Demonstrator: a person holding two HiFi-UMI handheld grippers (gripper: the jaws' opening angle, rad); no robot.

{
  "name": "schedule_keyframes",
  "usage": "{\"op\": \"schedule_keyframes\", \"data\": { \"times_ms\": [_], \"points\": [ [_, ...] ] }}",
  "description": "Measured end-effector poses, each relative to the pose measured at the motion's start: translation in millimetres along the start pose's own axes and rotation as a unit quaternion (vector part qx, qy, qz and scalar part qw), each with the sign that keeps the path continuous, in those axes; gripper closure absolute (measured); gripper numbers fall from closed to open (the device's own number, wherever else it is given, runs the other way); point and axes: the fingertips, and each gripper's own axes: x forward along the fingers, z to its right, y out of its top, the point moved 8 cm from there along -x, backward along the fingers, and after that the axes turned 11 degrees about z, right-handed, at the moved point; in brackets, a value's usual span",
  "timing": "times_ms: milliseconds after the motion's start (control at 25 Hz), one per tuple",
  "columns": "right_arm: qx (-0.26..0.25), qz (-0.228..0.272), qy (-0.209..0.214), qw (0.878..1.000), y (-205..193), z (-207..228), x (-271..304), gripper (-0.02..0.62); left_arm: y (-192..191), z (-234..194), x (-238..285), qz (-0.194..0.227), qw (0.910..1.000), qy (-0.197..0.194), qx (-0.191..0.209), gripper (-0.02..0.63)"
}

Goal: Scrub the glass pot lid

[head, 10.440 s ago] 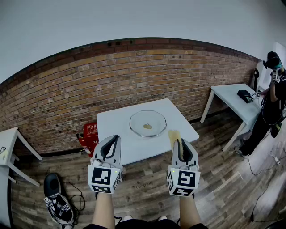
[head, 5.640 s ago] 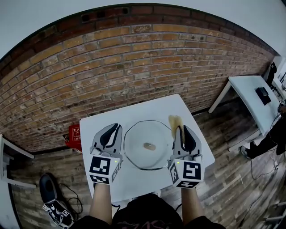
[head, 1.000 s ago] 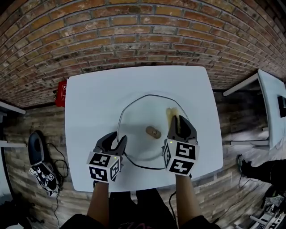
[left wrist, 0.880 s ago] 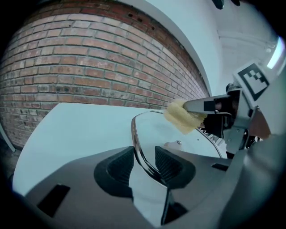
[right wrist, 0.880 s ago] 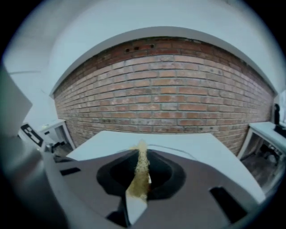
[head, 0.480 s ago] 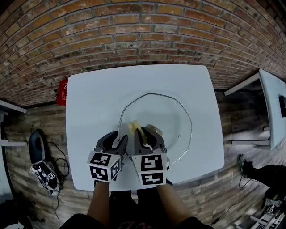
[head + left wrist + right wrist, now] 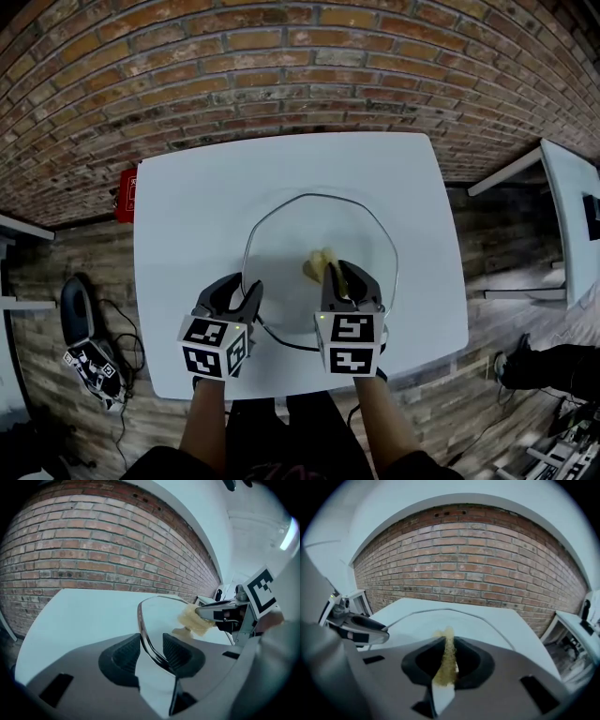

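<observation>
The glass pot lid [image 7: 366, 239] lies on the white table [image 7: 187, 206], its metal rim [image 7: 142, 620] running between my left gripper's jaws. My left gripper [image 7: 246, 291] [image 7: 150, 645] is shut on that rim at the lid's near left edge. My right gripper [image 7: 340, 274] [image 7: 447, 652] is shut on a yellow sponge [image 7: 324, 260] [image 7: 447, 663]. The sponge [image 7: 193, 619] rests on the glass at the middle, right beside the lid's knob [image 7: 180, 632]. In the right gripper view the left gripper [image 7: 358, 625] shows at the left, at the rim [image 7: 454, 612].
A brick wall [image 7: 281, 75] stands behind the table. A red box [image 7: 125, 192] sits on the wooden floor at the table's far left corner. Dark gear and cables [image 7: 84, 352] lie on the floor at left. Another white table [image 7: 574, 220] stands at right.
My right gripper swept the sponge from the lid's right side over to its left, close to the left gripper, and is now back at the middle. The left gripper stayed on the rim.
</observation>
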Motion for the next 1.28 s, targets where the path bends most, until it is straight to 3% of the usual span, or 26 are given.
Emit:
{"op": "schedule_keyframes", "data": {
  "times_ms": [240, 400, 520, 720, 880, 1040, 1280],
  "points": [
    [-0.003, -0.027, -0.095, 0.995, -8.6, 58.3, -14.4, 0.538, -0.5, 0.1, -0.3, 0.0, 1.0, -0.001, 0.0, 0.454],
    [0.003, -0.025, -0.114, 0.993, -6.0, 71.4, -19.1, 0.538, -0.6, 0.4, -0.6, 0.002, 1.0, 0.0, -0.002, 0.454],
    [0.006, -0.005, -0.091, 0.996, 3.0, 54.5, -21.5, 0.537, 0.3, 0.3, -0.1, 0.0, 1.0, -0.002, 0.001, 0.454],
    [0.005, 0.019, 0.035, 0.999, 16.0, -31.0, -31.7, 0.538, 0.0, -1.4, -1.2, 0.001, 1.0, 0.0, 0.001, 0.454],
    [0.022, 0.007, 0.092, 0.995, 9.7, -79.5, -31.8, 0.538, -0.2, -1.6, -1.5, 0.0, 1.0, -0.001, 0.0, 0.454],
    [0.017, -0.007, 0.095, 0.995, 5.9, -85.6, -24.9, 0.538, 0.3, -0.6, -0.7, -0.001, 1.0, 0.0, 0.001, 0.454],
    [-0.009, -0.034, 0.055, 0.998, -4.2, -59.5, -25.0, 0.538, 0.3, -0.4, -0.1, -0.001, 1.0, 0.0, 0.001, 0.454]
  ]
}}
